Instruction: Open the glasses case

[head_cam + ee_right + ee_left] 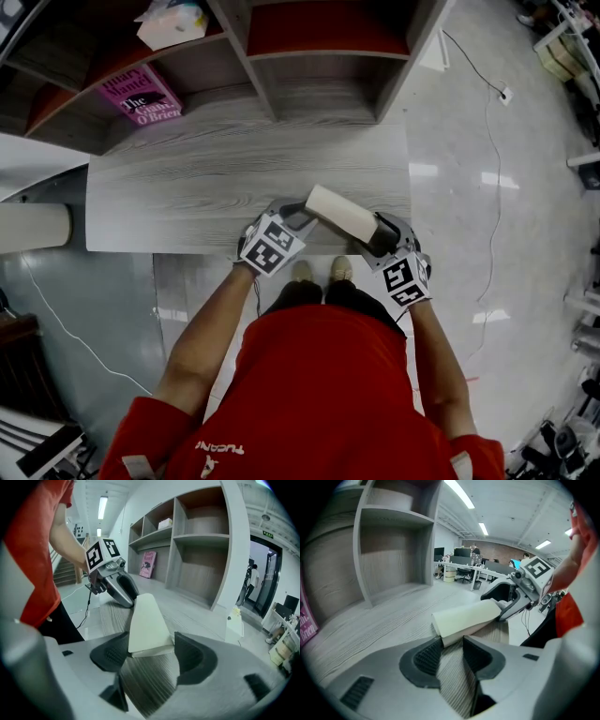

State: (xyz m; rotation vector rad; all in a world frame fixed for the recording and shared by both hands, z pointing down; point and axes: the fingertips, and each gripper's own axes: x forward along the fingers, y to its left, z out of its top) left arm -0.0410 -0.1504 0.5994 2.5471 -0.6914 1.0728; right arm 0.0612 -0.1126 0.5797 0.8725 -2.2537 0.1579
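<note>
Near the front edge of the tabletop (187, 178) lies the glasses case (339, 214), a cream, wedge-shaped box resting flat and closed, set slantwise with one end toward each gripper. In the right gripper view a seam shows along its near end, with a thicker lid over a thin base.

It looks like a stiff shell with a smooth, matte skin: probably light, not fragile, and likely to skate over the wood grain if pushed from one side only. The safest hold would be across the narrow ends, one gripper pinning the base while the other lifts the lid at the seam. A squeeze across lid and base together would keep it shut.

The left gripper (295, 216) stands with its jaws apart at the case's left end. In its own view the end of the case sits just at the pad tips, not clamped. The right gripper (375, 234) has its jaws spread around the other end. One pad is against the case's side and the other stands clear of it, so nothing is gripped yet.

Behind the tabletop rises a grey wooden shelf unit (328, 84), with a pink book (141, 96) leaning in its left compartment.
</note>
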